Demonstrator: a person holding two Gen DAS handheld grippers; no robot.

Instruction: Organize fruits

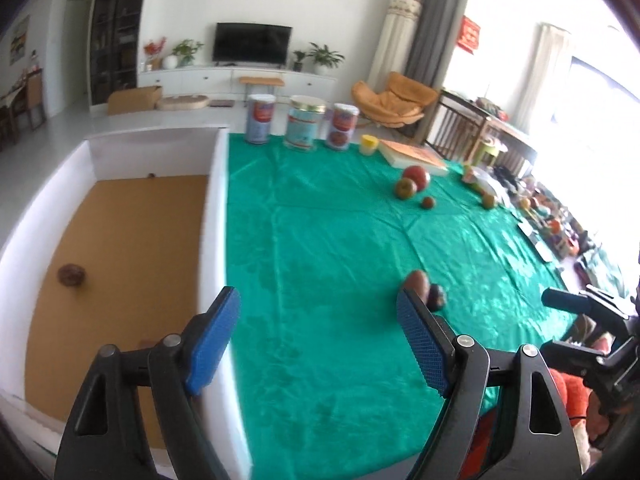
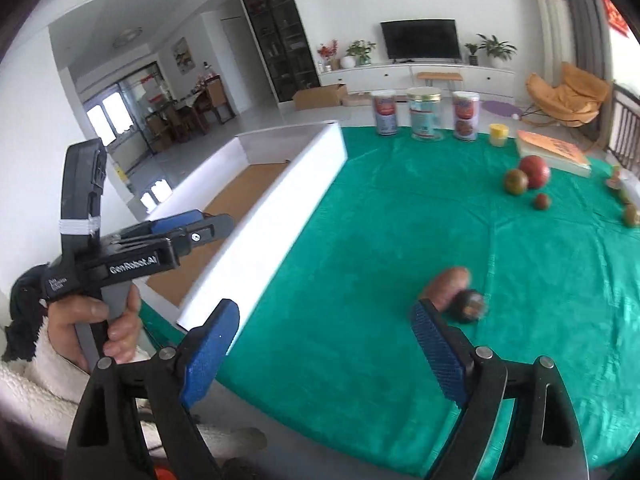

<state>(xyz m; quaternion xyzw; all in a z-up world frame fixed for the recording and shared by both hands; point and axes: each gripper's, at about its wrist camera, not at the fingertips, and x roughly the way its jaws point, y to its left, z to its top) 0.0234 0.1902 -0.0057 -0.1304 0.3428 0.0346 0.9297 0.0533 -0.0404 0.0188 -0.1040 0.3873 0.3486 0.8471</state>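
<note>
My left gripper (image 1: 318,336) is open and empty, over the near right wall of the white box (image 1: 218,216). One dark brown fruit (image 1: 71,275) lies on the box's brown floor. My right gripper (image 2: 324,346) is open and empty above the green cloth (image 2: 400,240). A brown oblong fruit (image 2: 450,282) and a dark round fruit (image 2: 469,305) lie just past its right fingertip; they also show in the left wrist view (image 1: 418,282). A big red fruit (image 2: 534,171), a green-red fruit (image 2: 516,182) and a small dark fruit (image 2: 541,201) lie farther back. The left gripper shows in the right wrist view (image 2: 180,220).
Three tall cans (image 1: 302,122), a yellow-lidded jar (image 1: 369,145) and an orange book (image 1: 414,156) stand along the table's far edge. Another fruit (image 1: 489,201) and cluttered items (image 1: 552,224) sit at the right edge. The right gripper's body (image 1: 592,312) is at the right.
</note>
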